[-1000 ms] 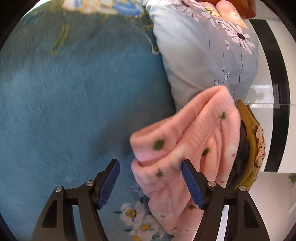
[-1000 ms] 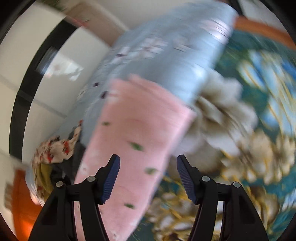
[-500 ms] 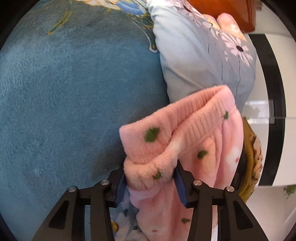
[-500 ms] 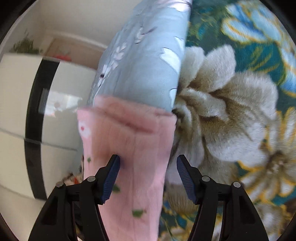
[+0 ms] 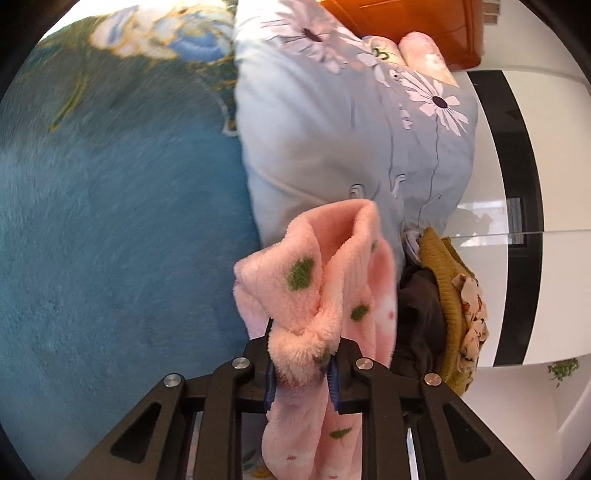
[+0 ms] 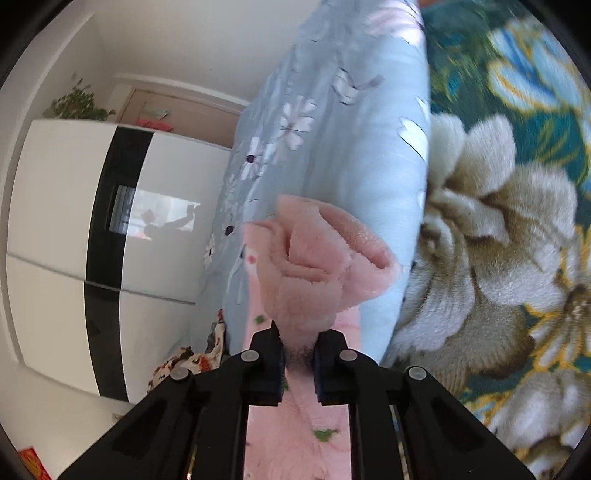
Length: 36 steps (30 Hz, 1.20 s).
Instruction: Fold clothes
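Note:
A pink fleece garment (image 5: pixel 317 295) with green spots bunches up in front of my left gripper (image 5: pixel 301 373), which is shut on its ribbed edge above the blue plush blanket (image 5: pixel 122 240). My right gripper (image 6: pixel 298 363) is shut on another fold of the same pink garment (image 6: pixel 314 266), which rises past the fingers and hangs below them. A grey-blue floral quilt (image 5: pixel 332 140) lies folded just behind the garment in both views and also shows in the right wrist view (image 6: pixel 332 147).
A heap of other clothes, mustard knit (image 5: pixel 447 295) and dark fabric (image 5: pixel 417 325), lies right of the garment. A white and black cabinet (image 6: pixel 110 229) stands beyond the bed edge. A wooden headboard (image 5: pixel 417 26) is at the top. Floral blanket (image 6: pixel 509 258) spreads to the right.
Both grippers have closed on the pink garment: the left was open a second ago and gripping half a second ago, the right closed within the last half second. The fabric is bunched and lifted.

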Tool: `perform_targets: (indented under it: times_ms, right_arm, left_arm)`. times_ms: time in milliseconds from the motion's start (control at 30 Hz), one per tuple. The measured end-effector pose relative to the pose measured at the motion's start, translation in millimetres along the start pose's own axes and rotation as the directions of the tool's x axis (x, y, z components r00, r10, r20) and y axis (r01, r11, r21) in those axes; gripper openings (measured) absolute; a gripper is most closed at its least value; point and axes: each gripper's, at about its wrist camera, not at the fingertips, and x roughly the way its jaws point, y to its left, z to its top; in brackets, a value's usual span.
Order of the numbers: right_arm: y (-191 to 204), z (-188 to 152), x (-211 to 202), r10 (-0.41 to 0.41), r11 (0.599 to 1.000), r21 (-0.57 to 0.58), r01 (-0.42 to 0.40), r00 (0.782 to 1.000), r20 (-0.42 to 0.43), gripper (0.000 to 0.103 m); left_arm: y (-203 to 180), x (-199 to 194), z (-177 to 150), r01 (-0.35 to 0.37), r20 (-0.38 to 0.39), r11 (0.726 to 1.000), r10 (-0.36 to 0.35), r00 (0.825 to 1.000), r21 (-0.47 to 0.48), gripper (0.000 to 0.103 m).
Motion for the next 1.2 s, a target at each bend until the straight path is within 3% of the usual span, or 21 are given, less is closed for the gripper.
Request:
perform_targets:
  times_ms: [200,400,567,700,800,867,967,1067,1200]
  right_arm:
    - [51,6,-33,0.029,0.996,-0.085,-0.029,1.0,-0.001,0.011]
    - [68,-16,-105,0.095,0.983,-0.158,-0.096,0.995,-0.018,0.011]
    - [-6,-52,-149,0.016,0.994,-0.107,-0.024,0.997,-0.077,0.011]
    - [-87,-83,-144,-0.141,0.99,-0.016,0.141,0.973,-0.184,0.011]
    - [-125,-100,-147,-0.208,0.975,0.038,0.22,0.956,-0.208,0.011]
    - [-137,-104,-157,-0.215,0.971,0.064,0.232,0.956,-0.199,0.011]
    - [-136,-105,-166,-0.246,0.967,0.014,0.254,0.947,-0.205,0.011]
    - [-133,-105,-163,-0.292,0.956,-0.051,0.288,0.929,-0.226,0.011]
    - [-139,-106,-167,-0.328,0.945,-0.07,0.321,0.911,-0.249,0.014]
  left_arm:
    - [-47,-24,11,0.025,-0.019,0.992,-0.023,1.0,0.12,0.022]
    - [-75,-97,19,0.109,-0.018,0.961,-0.108,0.994,0.252,0.021]
    - [-28,-140,38,-0.004,0.031,0.955,-0.006,1.0,0.296,0.022]
    - [75,-141,51,-0.164,0.01,0.979,0.164,0.986,0.125,0.021]
    - [119,-141,44,-0.21,0.0,0.977,0.21,0.978,0.027,0.022]
    - [137,-145,39,-0.216,0.006,0.976,0.216,0.976,-0.008,0.022]
    - [144,-144,37,-0.245,-0.009,0.97,0.245,0.97,0.004,0.022]
    - [143,-138,38,-0.31,-0.023,0.949,0.312,0.95,0.049,0.023]
    - [144,-135,41,-0.335,-0.043,0.942,0.336,0.941,0.031,0.027]
